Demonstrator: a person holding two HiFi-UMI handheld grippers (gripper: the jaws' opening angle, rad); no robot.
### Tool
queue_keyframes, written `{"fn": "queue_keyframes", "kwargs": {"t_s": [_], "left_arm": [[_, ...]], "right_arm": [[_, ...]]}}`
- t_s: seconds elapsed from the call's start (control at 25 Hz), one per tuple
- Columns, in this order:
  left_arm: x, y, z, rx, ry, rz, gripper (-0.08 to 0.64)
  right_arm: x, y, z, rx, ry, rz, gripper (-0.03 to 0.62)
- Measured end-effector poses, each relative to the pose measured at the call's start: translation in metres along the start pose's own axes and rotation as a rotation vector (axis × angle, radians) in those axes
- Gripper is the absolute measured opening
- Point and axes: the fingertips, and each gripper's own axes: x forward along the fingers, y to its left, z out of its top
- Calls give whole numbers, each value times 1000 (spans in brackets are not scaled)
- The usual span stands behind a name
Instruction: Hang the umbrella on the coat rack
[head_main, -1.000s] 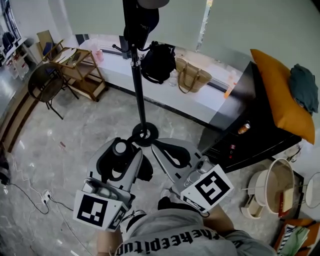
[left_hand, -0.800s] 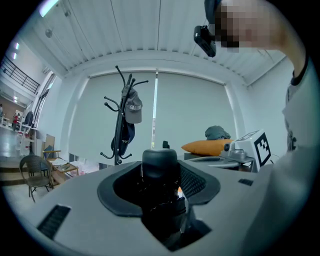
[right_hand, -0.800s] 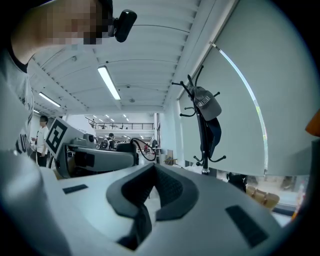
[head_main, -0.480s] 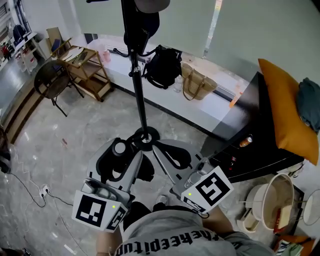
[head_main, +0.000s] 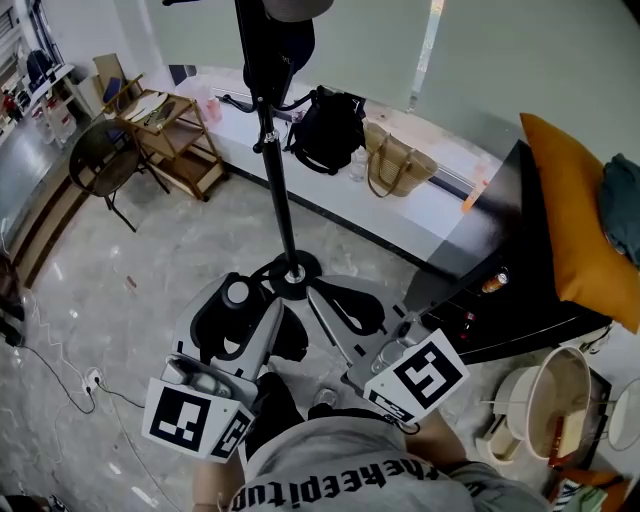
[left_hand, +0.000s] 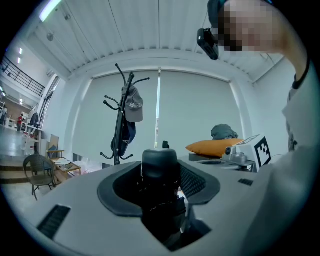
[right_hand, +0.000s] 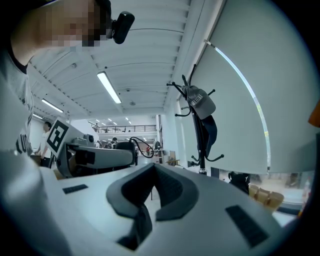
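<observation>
Coat rack (head_main: 277, 190) stands ahead, chair (head_main: 98, 165) left, cushion (head_main: 575, 230) right.

Left gripper, white plastic with black pads (head_main: 232, 318): held low before the torso, pointing forward, jaws clamped round the handle of a black folded umbrella (left_hand: 160, 167). Right gripper, same build (head_main: 345, 308): just beside it, apart, jaws closed together, nothing between them.

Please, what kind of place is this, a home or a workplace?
Probably a large workplace hall with a home-like corner set up: a coat rack, an orange cushion and a woven bag on a ledge, yet long ceiling lights and an upper walkway railing behind.
</observation>
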Motion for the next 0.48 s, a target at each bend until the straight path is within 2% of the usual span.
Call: {"fn": "queue_keyframes", "kwargs": {"t_s": [0.48], "left_arm": [[18,37,6,-4,9,-66,225]], "right_arm": [[40,-11,3,0,1,-54,11]]}}
